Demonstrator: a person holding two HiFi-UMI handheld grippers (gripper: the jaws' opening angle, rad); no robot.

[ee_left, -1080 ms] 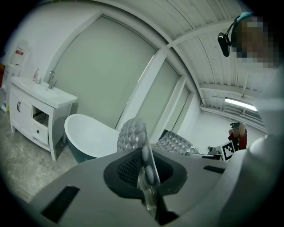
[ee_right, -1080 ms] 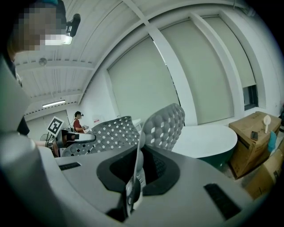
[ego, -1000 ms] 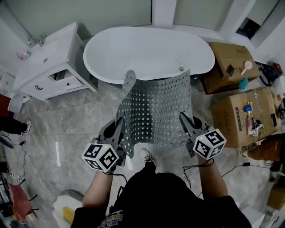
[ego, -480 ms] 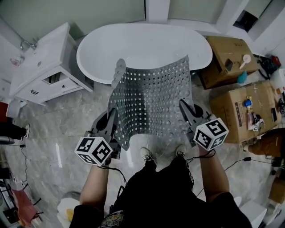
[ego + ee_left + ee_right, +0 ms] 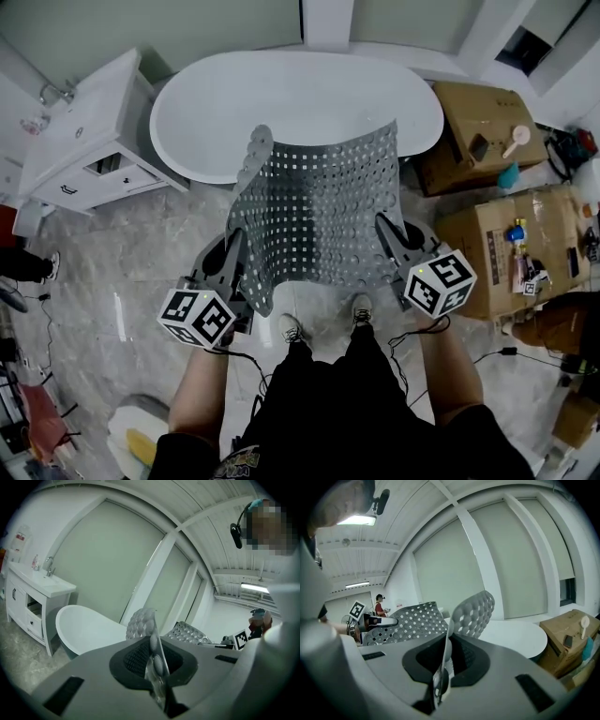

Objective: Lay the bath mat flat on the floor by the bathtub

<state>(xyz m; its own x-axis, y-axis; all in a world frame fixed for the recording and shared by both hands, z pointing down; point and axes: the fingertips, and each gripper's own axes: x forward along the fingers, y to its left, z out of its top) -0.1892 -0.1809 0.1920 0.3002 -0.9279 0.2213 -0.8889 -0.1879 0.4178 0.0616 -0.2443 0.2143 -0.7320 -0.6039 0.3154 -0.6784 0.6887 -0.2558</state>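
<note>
1. A person (image 5: 347, 403) in black stands on the grey marble floor (image 5: 159, 253), shoes (image 5: 291, 328) planted just below the near edge of a raised bath mat (image 5: 323, 211).
2. The left gripper (image 5: 239, 261) has its jaws pinched tight on the mat's near left edge, the studded sheet sandwiched between the pads.
3. The right gripper (image 5: 386, 236) is likewise clamped down on the near right edge, with a thin fold of mat caught between its closed jaws.
4. The grey mat, dotted with square holes and suction cups, hangs in the air, stretched and bowed between the two grippers above the floor. Its far edge reaches over the near rim of the bathtub (image 5: 300, 103), and its far left corner curls upward.
5. The white oval bathtub stands just beyond the mat. A white vanity cabinet (image 5: 84, 141) with a basin is at its left, and cardboard boxes (image 5: 511, 244) are stacked at its right.
6. Pale window blinds (image 5: 520, 555) close off the wall behind the tub.
</note>
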